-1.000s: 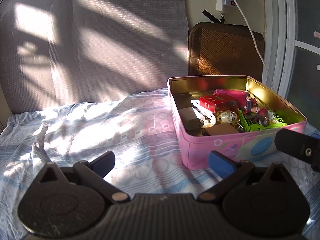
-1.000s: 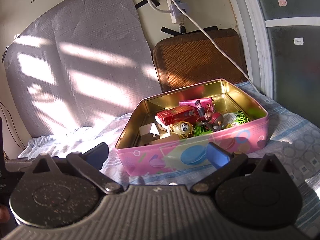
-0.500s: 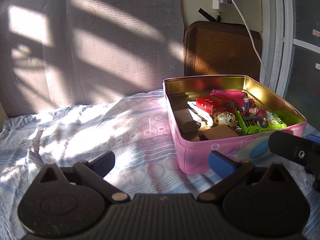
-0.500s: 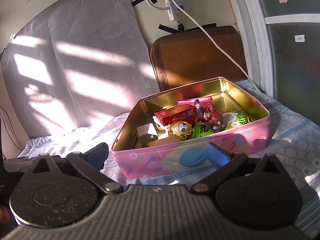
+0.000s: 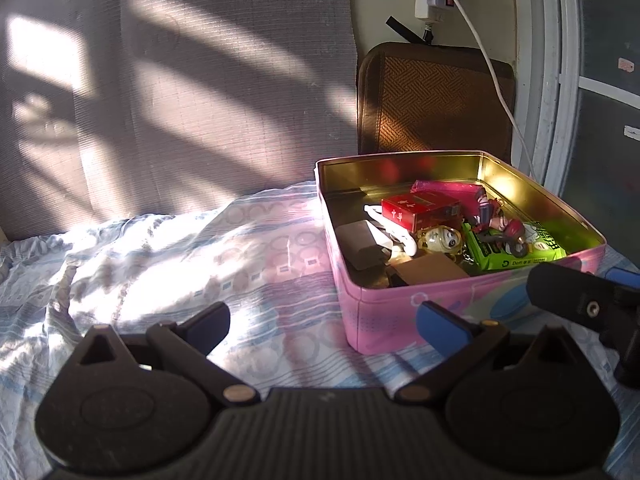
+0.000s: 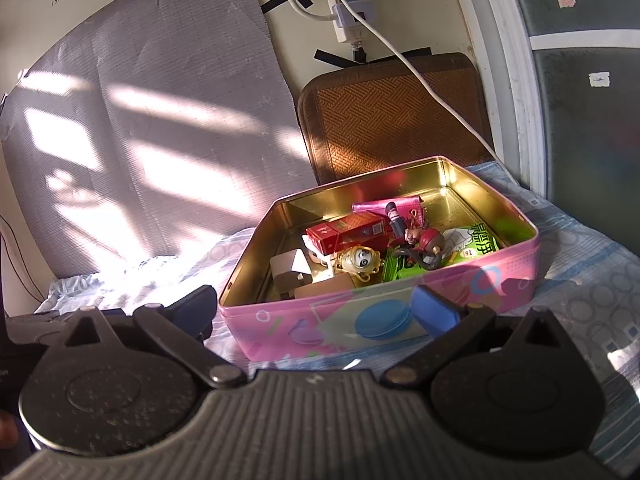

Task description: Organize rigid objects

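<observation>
A pink tin box (image 5: 384,308) with a gold inside stands on the patterned bedsheet; it also shows in the right wrist view (image 6: 332,320). In it lie a red box (image 5: 418,208) (image 6: 344,234), a magenta pack (image 5: 448,189), a green packet (image 5: 516,246) (image 6: 476,244), a red-capped figure (image 6: 424,242), a round yellow keychain toy (image 6: 358,260), a white charger (image 6: 290,266) and a brown box (image 5: 430,268). My left gripper (image 5: 322,322) is open and empty, just in front of the tin's left corner. My right gripper (image 6: 316,306) is open and empty, close before the tin's front wall.
A grey padded panel (image 5: 180,92) and a brown woven cushion (image 5: 436,100) lean on the wall behind. A white cable (image 6: 420,80) hangs from a power strip (image 6: 348,12) toward the tin's right. The sunlit, wrinkled bedsheet (image 5: 180,264) spreads left of the tin. The right gripper's body (image 5: 584,304) shows at right.
Both grippers have moved slightly nearer the tin and shifted a little; the tin sits a bit more left in the left wrist view. Jaws stay open, nothing picked up.
</observation>
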The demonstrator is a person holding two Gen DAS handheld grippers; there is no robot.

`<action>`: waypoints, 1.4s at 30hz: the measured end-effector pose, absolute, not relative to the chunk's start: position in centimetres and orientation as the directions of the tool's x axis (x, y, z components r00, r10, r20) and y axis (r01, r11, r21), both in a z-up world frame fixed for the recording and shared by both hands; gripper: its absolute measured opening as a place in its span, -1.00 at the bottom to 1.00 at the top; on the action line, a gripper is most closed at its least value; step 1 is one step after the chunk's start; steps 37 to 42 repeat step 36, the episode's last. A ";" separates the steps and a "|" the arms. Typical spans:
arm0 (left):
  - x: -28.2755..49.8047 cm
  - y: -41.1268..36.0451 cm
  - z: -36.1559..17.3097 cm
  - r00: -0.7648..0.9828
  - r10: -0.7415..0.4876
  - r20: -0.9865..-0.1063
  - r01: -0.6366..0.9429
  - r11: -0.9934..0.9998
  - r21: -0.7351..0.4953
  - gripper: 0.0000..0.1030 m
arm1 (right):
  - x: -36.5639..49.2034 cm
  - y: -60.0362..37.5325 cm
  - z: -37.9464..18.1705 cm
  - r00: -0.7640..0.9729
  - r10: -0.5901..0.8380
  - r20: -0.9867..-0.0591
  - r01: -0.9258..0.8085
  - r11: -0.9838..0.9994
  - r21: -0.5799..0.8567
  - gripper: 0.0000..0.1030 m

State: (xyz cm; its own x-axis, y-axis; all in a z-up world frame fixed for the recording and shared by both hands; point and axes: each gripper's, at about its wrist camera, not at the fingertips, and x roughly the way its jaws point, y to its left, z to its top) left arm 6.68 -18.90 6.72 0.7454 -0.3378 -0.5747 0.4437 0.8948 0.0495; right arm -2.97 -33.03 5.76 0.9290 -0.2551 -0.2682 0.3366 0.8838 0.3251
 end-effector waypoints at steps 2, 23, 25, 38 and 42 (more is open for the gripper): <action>6.6 -18.9 6.8 0.744 -0.341 -0.575 0.446 0.894 0.048 0.99 | -3.0 -33.0 5.8 0.928 -0.258 -0.267 0.339 0.883 0.325 1.00; 6.5 -18.8 6.9 0.736 -0.358 -0.575 0.459 0.888 0.035 0.99 | -3.0 -32.8 5.8 0.927 -0.262 -0.269 0.342 0.884 0.317 1.00; 6.4 -18.7 6.9 0.733 -0.362 -0.576 0.462 0.886 0.030 0.99 | -3.0 -32.8 5.8 0.927 -0.263 -0.269 0.343 0.884 0.317 1.00; 5.9 -18.5 7.2 0.721 -0.387 -0.575 0.474 0.880 0.002 0.99 | -3.6 -32.4 6.3 0.927 -0.268 -0.262 0.344 0.887 0.307 1.00; 5.9 -18.5 7.2 0.721 -0.387 -0.575 0.474 0.880 0.002 0.99 | -3.6 -32.4 6.3 0.927 -0.268 -0.262 0.344 0.887 0.307 1.00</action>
